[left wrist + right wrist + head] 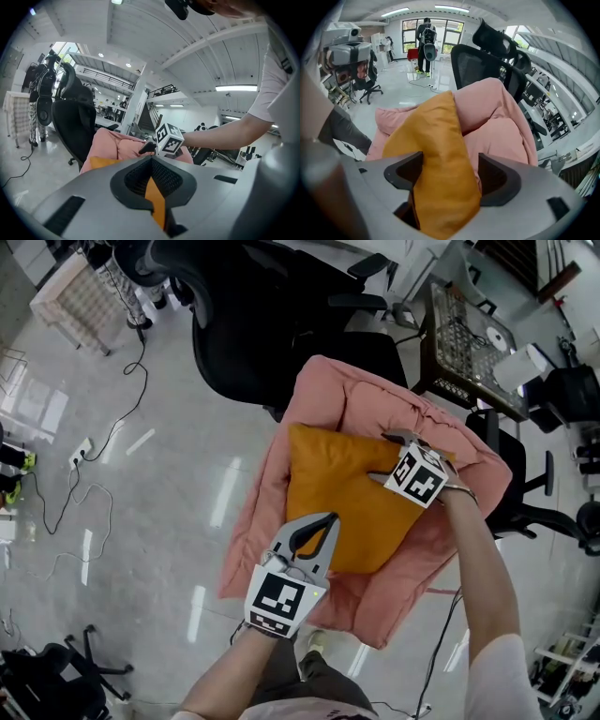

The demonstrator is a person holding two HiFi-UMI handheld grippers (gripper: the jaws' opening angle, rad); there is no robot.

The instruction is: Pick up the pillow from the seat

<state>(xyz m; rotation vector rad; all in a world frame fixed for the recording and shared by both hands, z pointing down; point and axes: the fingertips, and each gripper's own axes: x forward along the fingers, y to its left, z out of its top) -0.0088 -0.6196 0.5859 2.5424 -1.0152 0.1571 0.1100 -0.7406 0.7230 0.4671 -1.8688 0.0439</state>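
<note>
An orange pillow lies on a seat draped in a pink padded cover. My left gripper sits at the pillow's near left edge. In the left gripper view its jaws are pinched together on a thin fold of the orange pillow. My right gripper is at the pillow's far right corner. In the right gripper view its jaws stand wide apart. The pillow's corner rises between them, with pink cover showing in the gap beside the right pad.
A black office chair stands just behind the seat and another to its right. A wire basket cart is at the back right. Cables and a power strip lie on the glossy floor at left.
</note>
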